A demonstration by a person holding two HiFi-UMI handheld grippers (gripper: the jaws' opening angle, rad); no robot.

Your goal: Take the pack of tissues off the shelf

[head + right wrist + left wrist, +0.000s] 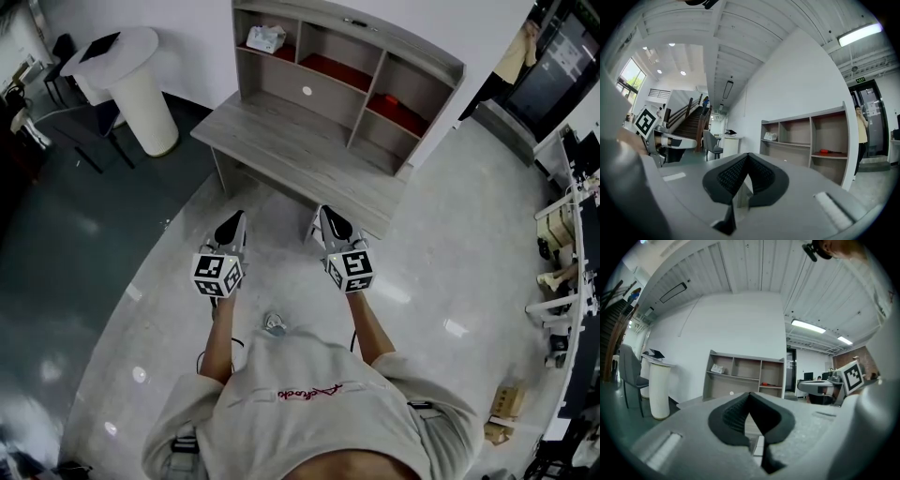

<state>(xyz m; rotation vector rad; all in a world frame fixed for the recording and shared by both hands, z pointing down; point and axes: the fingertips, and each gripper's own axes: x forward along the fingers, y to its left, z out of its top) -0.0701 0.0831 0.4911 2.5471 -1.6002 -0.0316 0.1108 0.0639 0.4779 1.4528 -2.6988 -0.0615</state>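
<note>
Pack of tissues [265, 38] in shelf's [300, 141] upper-left compartment; left gripper [232, 223] and right gripper [330, 220] before the shelf, well apart from it, jaws together, empty.

Open floor [281, 267] runs up to the front edge of the desk [300, 141]; the desk top is bare, giving free passage over it to the shelf unit [375, 33] at its back; the compartments open toward the front, each bounded by upright dividers [372, 89] and the top board; the pack of tissues [265, 38] sits in the upper left compartment, with free room above and to its right; a small red object [826, 151] lies in the right compartment; a white pedestal table [141, 98] and a chair [629, 373] stand left of the desk, apart from it.
</note>
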